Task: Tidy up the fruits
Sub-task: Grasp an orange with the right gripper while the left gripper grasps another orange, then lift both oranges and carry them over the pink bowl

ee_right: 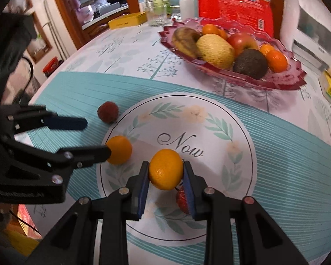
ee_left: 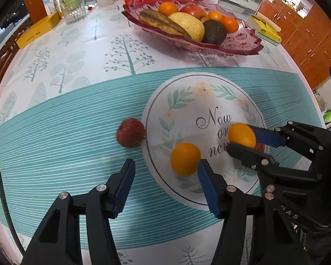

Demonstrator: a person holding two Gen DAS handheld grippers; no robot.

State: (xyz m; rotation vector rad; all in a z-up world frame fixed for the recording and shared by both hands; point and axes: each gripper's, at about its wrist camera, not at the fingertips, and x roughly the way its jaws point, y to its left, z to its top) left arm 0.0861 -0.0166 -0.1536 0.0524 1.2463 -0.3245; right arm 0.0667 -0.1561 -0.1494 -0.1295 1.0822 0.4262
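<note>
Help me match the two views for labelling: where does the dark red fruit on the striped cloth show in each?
Left wrist: dark red fruit, left of centre.
Right wrist: same fruit, upper left of centre.
Shared landmark: the printed circle's rim beside it.

We are seeing only part of a strawberry [ee_right: 181, 198] (the right gripper's blue pad [ee_right: 190, 195] is hiding the rest).
</note>
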